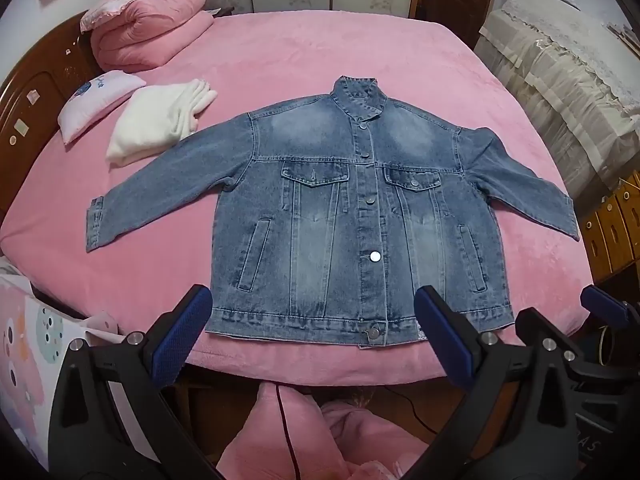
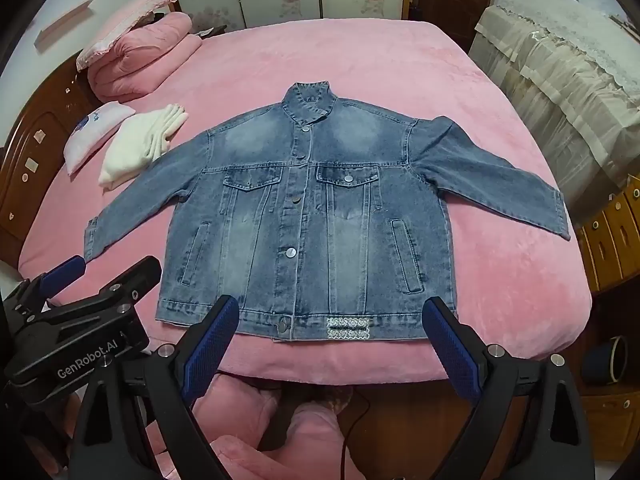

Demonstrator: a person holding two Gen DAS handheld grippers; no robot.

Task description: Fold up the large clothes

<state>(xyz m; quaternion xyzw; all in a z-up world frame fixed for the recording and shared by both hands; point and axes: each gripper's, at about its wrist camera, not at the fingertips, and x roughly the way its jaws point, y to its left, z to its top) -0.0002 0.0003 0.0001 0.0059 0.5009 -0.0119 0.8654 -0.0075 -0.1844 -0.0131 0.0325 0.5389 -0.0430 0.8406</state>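
Note:
A blue denim jacket (image 1: 340, 216) lies flat and buttoned, front up, on the pink bed (image 1: 320, 52), sleeves spread to both sides, collar far, hem near the front edge. It also shows in the right wrist view (image 2: 312, 216). My left gripper (image 1: 314, 316) is open and empty, held just in front of the hem. My right gripper (image 2: 332, 320) is open and empty, also in front of the hem, to the right of the left one. The right gripper shows at the right in the left wrist view (image 1: 560, 320); the left one at the left in the right wrist view (image 2: 100, 276).
A folded white garment (image 1: 160, 120) and a small pillow (image 1: 96, 100) lie left of the jacket. A folded pink quilt (image 1: 148, 28) sits at the far left. A wooden headboard (image 1: 36, 100) is at left. Covered furniture (image 1: 568, 80) stands at right.

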